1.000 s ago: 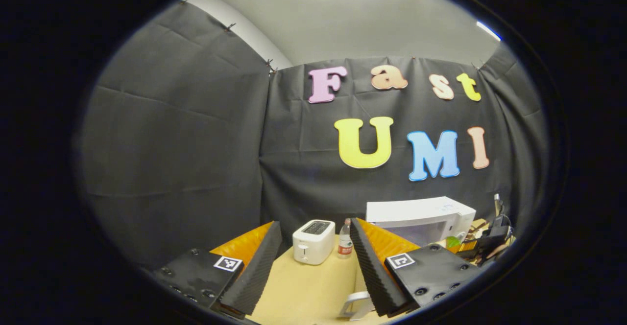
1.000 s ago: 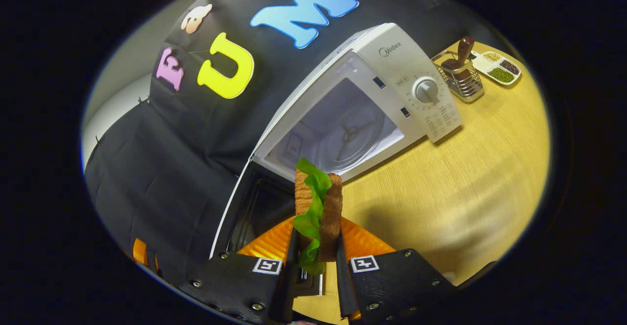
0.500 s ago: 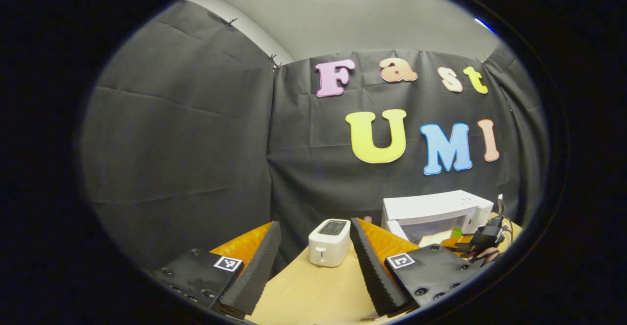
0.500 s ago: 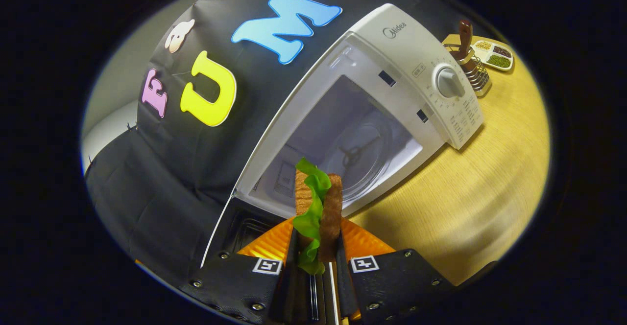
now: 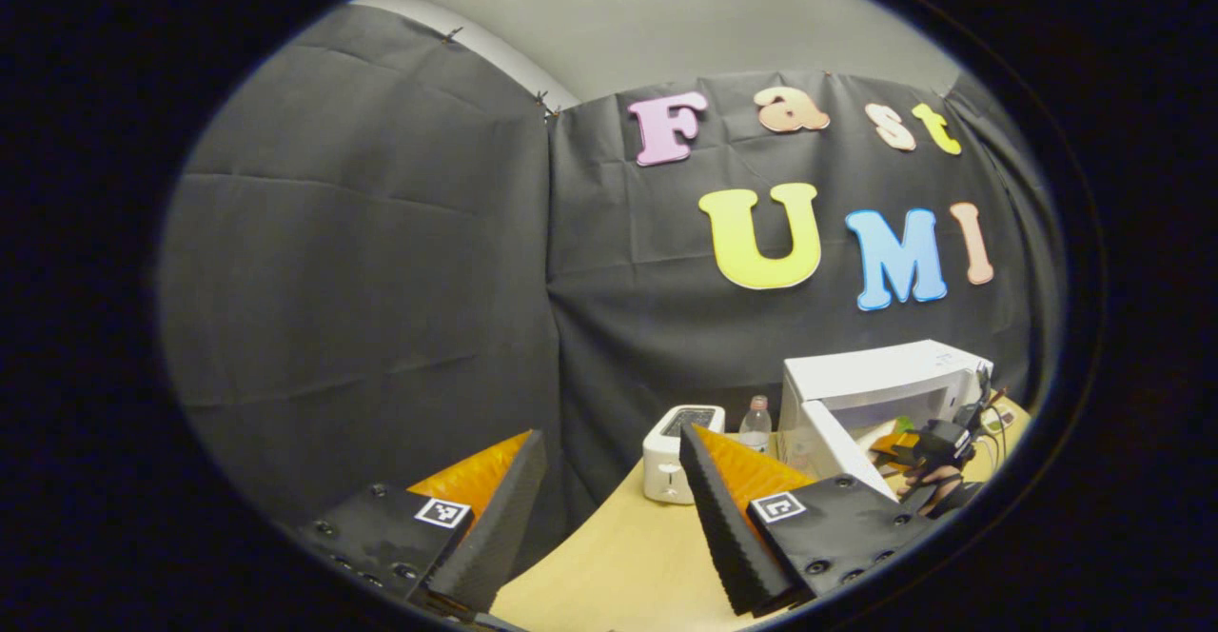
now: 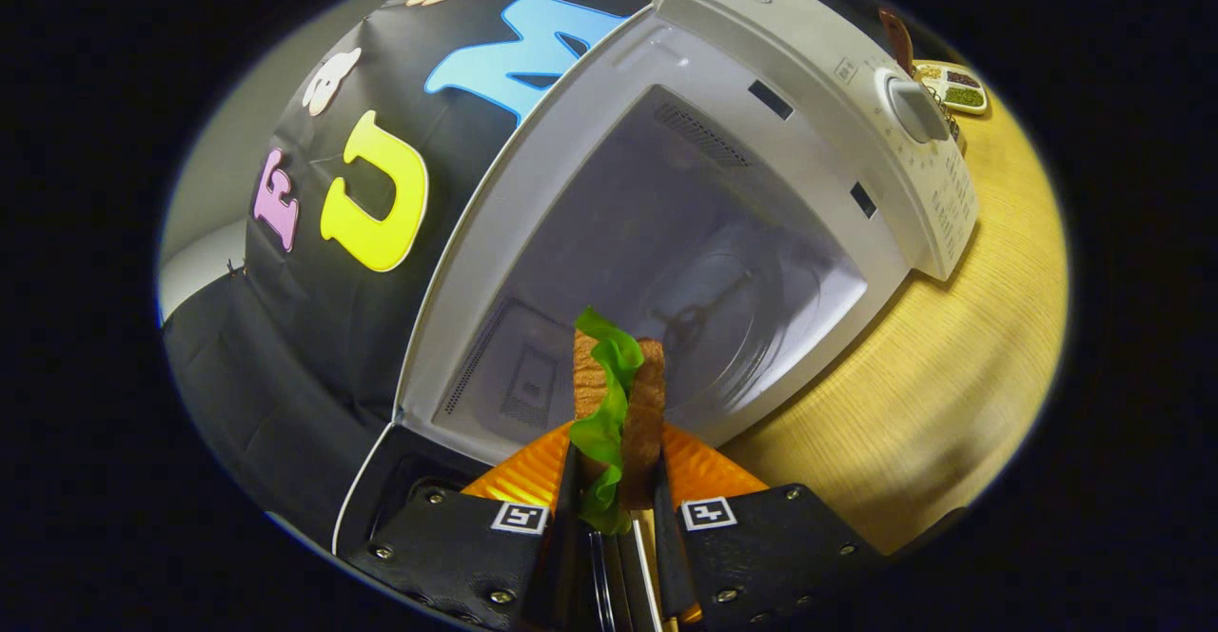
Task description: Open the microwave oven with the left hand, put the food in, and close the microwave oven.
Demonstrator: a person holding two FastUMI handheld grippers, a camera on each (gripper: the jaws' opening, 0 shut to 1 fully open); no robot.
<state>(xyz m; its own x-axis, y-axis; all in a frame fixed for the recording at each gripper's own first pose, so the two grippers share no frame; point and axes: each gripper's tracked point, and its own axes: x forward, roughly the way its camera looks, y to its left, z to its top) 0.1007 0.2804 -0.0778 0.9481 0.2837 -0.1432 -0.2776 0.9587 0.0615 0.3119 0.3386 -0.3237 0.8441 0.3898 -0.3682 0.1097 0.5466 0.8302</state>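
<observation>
The left gripper has two wedge-shaped fingers with ribbed inner faces, set on black blocks with round screws and small square black-and-white markers. The right gripper has the same black screwed blocks, each with a square marker.

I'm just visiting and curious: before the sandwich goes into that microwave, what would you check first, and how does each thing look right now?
1. Door open: ok. The microwave cavity gapes, its door swung out.
2. Food gripped: ok. The right gripper is shut on the sandwich, lettuce between the slices.
3. Cavity free: ok. The glass turntable looks bare.
4. Sandwich lined up with the opening: ok, it points at the cavity.
5. Left gripper out of the way: ok, open, holding nothing, off to the side near the toaster.
6. Clearance above the cavity floor: cannot tell.
</observation>
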